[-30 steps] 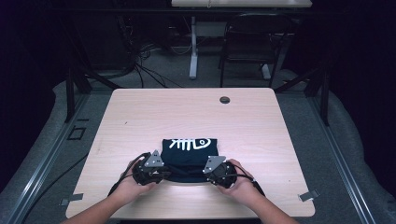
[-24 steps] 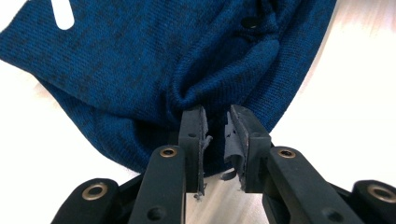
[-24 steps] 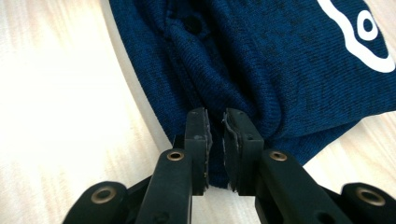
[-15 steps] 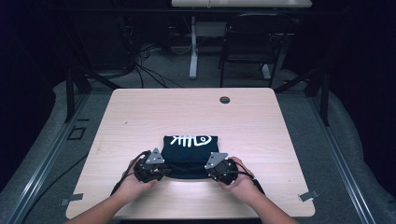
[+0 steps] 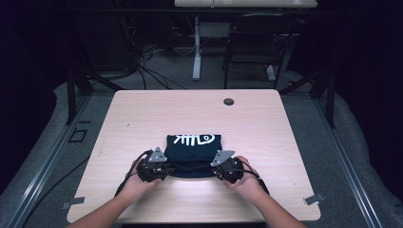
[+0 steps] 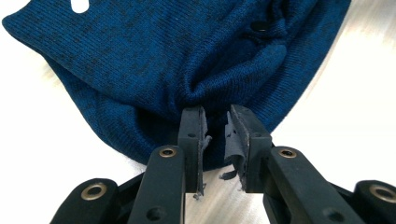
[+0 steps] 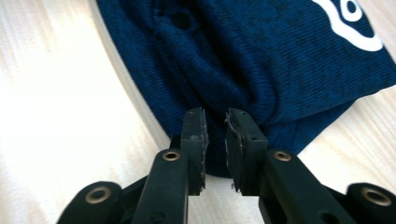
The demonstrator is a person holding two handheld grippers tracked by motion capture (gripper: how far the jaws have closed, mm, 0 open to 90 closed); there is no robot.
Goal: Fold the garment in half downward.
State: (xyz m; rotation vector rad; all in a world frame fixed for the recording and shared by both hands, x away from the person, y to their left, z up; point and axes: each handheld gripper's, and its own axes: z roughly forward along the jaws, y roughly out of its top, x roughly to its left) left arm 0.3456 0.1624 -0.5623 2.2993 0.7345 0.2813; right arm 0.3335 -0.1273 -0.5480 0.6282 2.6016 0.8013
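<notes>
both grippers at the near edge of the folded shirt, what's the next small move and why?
Probably draw both grippers straight back off the hem. The folded dark blue knit shirt with a white fish-skeleton print lies flat on the light wood table. The left gripper and right gripper have just been opening, and a gap shows between each pair of pads with fabric only at the tips.

Folded navy garment [image 5: 192, 154] on wooden table [image 5: 142, 114]

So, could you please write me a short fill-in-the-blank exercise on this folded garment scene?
1. The folded garment is dark ____.
2. Its white print shows a fish ____.
3. It lies on a ____ table.
4. The left gripper and right gripper are at its ____ edge, the person's side.

Missing words: blue; skeleton; wooden; near
</notes>
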